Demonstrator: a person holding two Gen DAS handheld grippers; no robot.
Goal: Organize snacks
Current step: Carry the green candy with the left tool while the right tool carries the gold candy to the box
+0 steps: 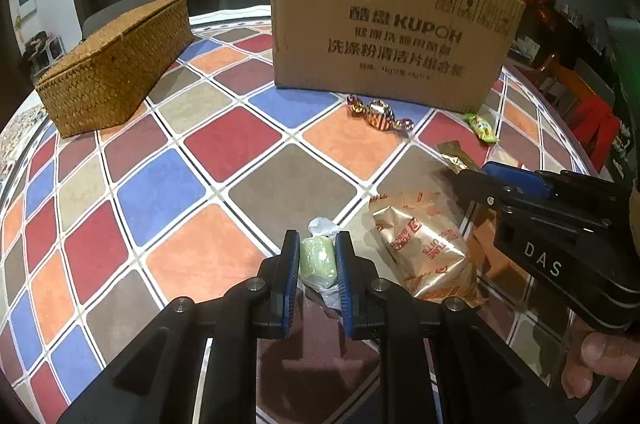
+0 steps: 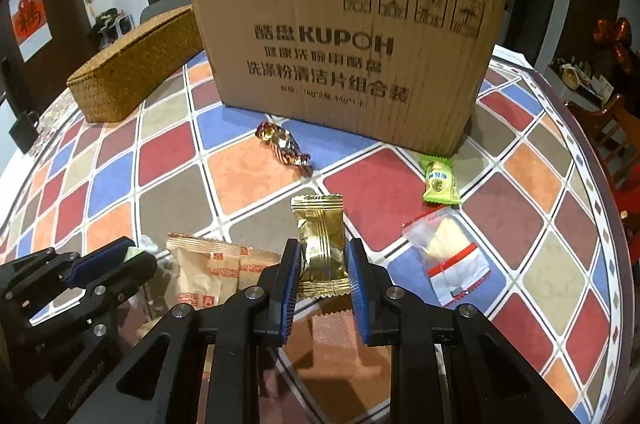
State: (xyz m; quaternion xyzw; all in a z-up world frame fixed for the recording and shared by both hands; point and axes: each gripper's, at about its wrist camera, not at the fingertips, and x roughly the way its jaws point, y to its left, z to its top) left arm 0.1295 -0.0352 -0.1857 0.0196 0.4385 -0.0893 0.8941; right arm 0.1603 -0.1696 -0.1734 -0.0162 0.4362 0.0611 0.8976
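My left gripper (image 1: 317, 252) is shut on a pale green sweet in clear wrap (image 1: 318, 258), low over the table. My right gripper (image 2: 323, 256) has its pads against both sides of a gold foil snack packet (image 2: 322, 244); it also shows in the left wrist view (image 1: 472, 179). A tan biscuit packet with red print (image 1: 424, 248) lies between the two grippers, also in the right wrist view (image 2: 216, 272). A gold-red twisted candy (image 2: 285, 147), a green packet (image 2: 440, 181) and a clear zip bag (image 2: 448, 256) lie on the table.
A big cardboard box (image 2: 344, 51) stands at the back middle. A woven basket (image 1: 116, 63) sits at the back left. The round table has a checked cloth (image 1: 200, 183). Chairs and a cabinet stand behind.
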